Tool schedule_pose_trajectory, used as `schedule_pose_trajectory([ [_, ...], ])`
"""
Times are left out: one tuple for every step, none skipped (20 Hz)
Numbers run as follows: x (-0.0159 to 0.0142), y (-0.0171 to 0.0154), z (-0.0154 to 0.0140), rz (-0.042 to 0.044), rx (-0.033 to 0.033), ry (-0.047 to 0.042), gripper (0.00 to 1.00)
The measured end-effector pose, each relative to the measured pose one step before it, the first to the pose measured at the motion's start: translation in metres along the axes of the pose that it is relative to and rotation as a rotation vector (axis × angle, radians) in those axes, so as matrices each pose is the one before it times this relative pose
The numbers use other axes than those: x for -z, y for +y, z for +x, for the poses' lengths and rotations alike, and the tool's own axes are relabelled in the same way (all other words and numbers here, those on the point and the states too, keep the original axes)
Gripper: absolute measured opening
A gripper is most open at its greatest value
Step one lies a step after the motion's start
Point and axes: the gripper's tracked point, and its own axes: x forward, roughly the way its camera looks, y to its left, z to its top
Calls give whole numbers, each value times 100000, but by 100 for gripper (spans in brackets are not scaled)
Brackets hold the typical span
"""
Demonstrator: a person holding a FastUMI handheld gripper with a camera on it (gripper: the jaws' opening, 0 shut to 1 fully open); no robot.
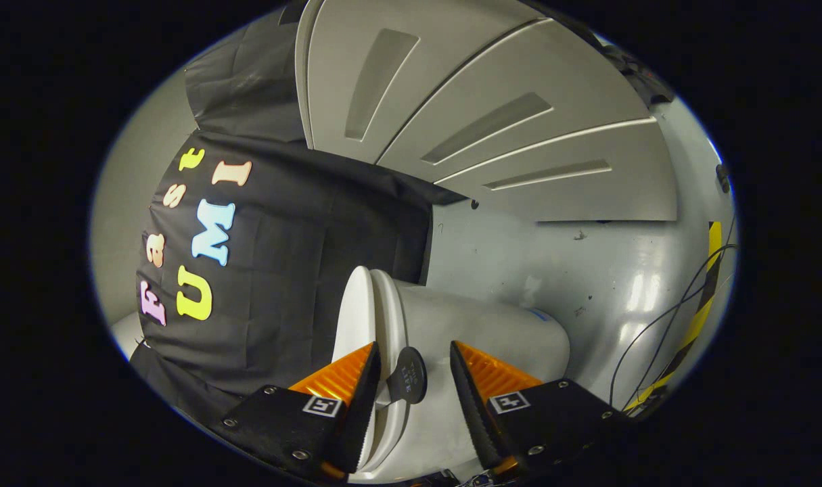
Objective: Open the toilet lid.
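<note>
Fingers (414,355) spread apart astride the toilet lid's (354,318) dark round tab (408,375), toilet bowl (478,331) alongside, cables (661,325) on the floor (586,264) beyond

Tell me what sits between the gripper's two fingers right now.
In the gripper view, a small dark round tab on the white toilet lid sits between the open gripper fingers, nearer the left one; neither finger presses it.
</note>
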Motion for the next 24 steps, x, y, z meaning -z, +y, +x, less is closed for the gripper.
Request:
schedule_pose_trajectory([
  [306,191,139,-381,8,961,55],
  [366,167,286,-526,-116,1521,47],
  [127,-157,48,-1068,1491,1100,37],
  [-149,-76,-7,-155,61,308,33],
  [-128,193,-222,650,-248,-118,27],
  [-28,38,-4,706,-412,320,24],
  [28,68,-28,900,-552,337,21],
  [-44,104,13,922,-928,560,19],
  [92,174,-70,78,-705,477,15],
  [-68,205,-8,-1019,-669,38,13],
  [-18,22,-1,-1605,905,-378,6],
  [-114,11,-15,-1249,1261,-738,4],
  [14,62,19,-895,1983,300,2],
  [28,27,1,-691,2655,1736,1],
  [137,269,-208,-1612,2458,446,0],
  [-28,186,153,-4215,2991,441,0],
  [1,209,-352,-3925,2488,85,0],
  [-216,410,-145,-2371,1353,197,0],
  [-452,660,-498,-601,-10,-456,0],
  [-350,820,-487,175,-1032,-200,0],
  [-257,636,-378,33,-1231,-674,0],
  [-200,607,-327,-738,-780,-643,0],
  [-68,530,-231,-1561,-244,-507,0],
  [-206,594,-324,-1485,-59,-698,0],
])
